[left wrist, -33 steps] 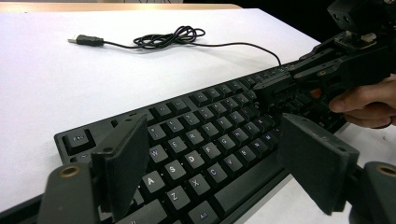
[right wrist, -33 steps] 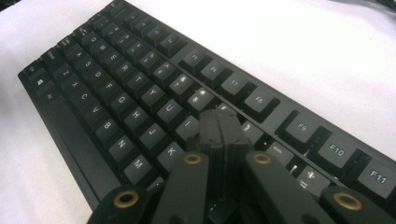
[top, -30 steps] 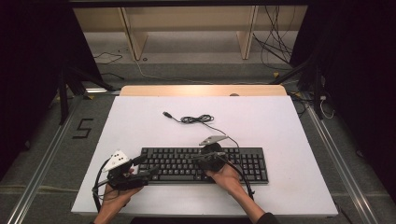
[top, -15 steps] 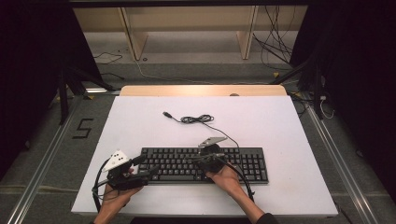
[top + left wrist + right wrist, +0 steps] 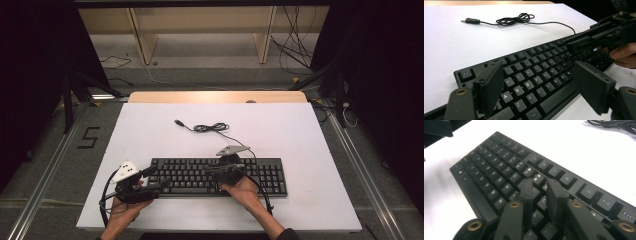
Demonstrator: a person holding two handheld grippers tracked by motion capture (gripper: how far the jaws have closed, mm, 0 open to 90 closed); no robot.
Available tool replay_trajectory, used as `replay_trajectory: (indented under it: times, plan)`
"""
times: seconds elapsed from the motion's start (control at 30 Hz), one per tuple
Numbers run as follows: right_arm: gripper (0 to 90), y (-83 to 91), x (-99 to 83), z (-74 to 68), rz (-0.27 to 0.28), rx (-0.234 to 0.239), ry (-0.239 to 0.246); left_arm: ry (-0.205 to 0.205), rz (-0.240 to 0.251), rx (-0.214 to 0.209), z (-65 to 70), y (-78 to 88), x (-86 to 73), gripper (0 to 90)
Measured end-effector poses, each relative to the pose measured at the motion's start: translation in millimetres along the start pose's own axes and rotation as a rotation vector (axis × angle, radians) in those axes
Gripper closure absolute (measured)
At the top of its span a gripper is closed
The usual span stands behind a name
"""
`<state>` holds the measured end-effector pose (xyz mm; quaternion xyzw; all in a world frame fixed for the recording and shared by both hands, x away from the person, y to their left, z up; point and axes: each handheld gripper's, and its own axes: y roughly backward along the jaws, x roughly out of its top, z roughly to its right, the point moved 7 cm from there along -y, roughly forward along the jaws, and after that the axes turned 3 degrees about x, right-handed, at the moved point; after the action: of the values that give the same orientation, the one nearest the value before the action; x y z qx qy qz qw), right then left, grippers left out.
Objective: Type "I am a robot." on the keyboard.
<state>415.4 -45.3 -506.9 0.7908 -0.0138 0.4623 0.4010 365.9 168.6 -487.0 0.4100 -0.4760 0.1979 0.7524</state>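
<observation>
A black keyboard point(image 5: 260, 175) lies across the near half of the white table point(image 5: 310, 135). Its thin cable point(image 5: 212, 127) coils behind it and ends in a USB plug point(image 5: 178, 122). My left gripper point(image 5: 157, 177) hovers at the keyboard's left end, open wide. In the left gripper view the keyboard point(image 5: 534, 72) runs between the left gripper point(image 5: 541, 82) jaws, neither touching it. My right gripper point(image 5: 206, 169) points left over the middle keys. In the right gripper view the right gripper point(image 5: 540, 185) jaws stand close together, shut on nothing, tips just above the keys point(image 5: 499, 180).
The coiled cable point(image 5: 516, 18) and plug point(image 5: 470, 20) lie on bare table behind the keyboard. The right gripper point(image 5: 599, 37) and the hand holding it reach in over the keyboard's right half. A wooden shelf frame point(image 5: 200, 30) stands beyond the far edge.
</observation>
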Motion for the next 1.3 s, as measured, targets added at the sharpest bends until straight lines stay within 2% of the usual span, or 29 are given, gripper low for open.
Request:
replay_trajectory:
  times: [0.2, 0.3, 0.47, 0.83, 1.3]
  plan:
    - [62.8, 1.8, 0.1, -4.4, 0.006, 0.017, 0.008, 0.0, 0.001, 0.002, -1.1, 0.2, 0.2, 24.7]
    - [53.1, 2.0, 0.7, -6.8, 0.008, 0.023, 0.007, 0.002, 0.002, 0.004, -1.0, -0.3, 0.4, 24.7]
    - [46.4, 7.5, 0.5, -11.1, 0.021, 0.035, 0.017, 0.003, -0.004, 0.005, -1.6, -2.0, 1.0, 25.8]
    - [42.1, 27.1, -5.4, -17.2, 0.077, 0.057, 0.035, 0.005, -0.04, 0.007, -1.8, -12.4, 7.1, 34.7]
    - [38.4, 55.0, -15.5, -14.3, 0.141, 0.052, 0.027, -0.028, -0.109, -0.003, 6.5, -36.0, 13.3, 44.3]
